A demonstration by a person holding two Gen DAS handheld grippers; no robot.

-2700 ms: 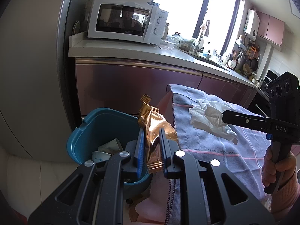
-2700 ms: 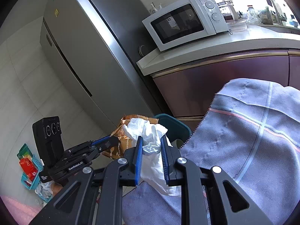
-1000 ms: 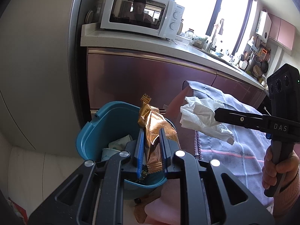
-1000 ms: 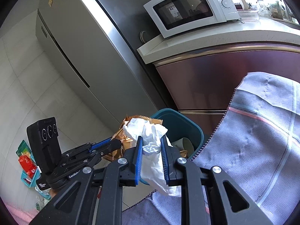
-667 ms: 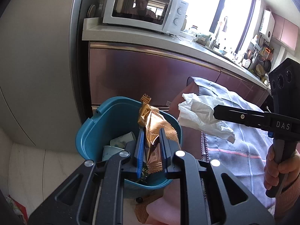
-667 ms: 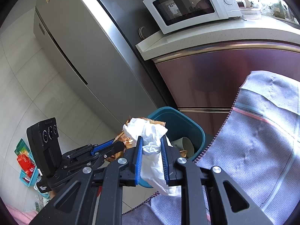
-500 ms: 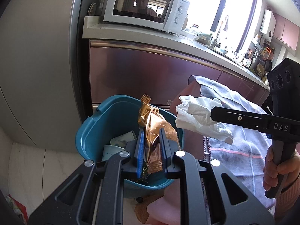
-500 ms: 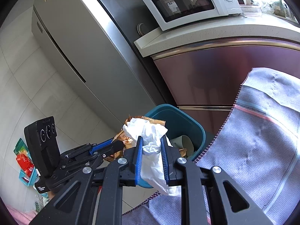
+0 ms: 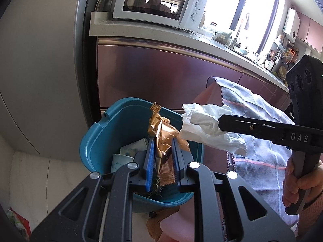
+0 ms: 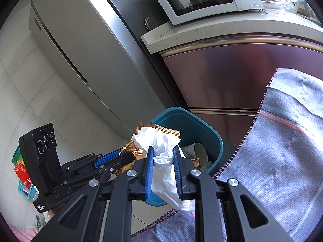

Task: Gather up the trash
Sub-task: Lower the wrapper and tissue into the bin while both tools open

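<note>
Kitchen cabinets with a reddish metal front ran behind the spot where I worked, a white microwave (image 9: 159,4) on the counter above and a tall grey fridge (image 10: 80,46) to one side. Below them on the floor stood the blue bin (image 9: 113,125), open, with paper cups (image 9: 123,158) already lying in it.

My left gripper (image 9: 161,157) was clenched on a gold snack wrapper (image 9: 163,139), which stood up between the blue pads directly over the bin's mouth. My right gripper (image 10: 163,169) was clamped on a crumpled white tissue (image 10: 159,145), holding it just beside the wrapper, over the near rim and next to the edge of the grey cloth (image 10: 282,161) draped over the table.

To drop both pieces well, I judged that the tissue needed to sit further over the opening: its loose tail hung down near the rim and the cloth, and letting go there might have left it draped on the edge or the fabric. The wrapper looked well placed, though it was light and stiff, so a low release inside the rim seemed safer than a drop from height. I also thought the two loads were close enough to snag, so opening one gripper at a time, wide and cleanly, seemed the better way.
</note>
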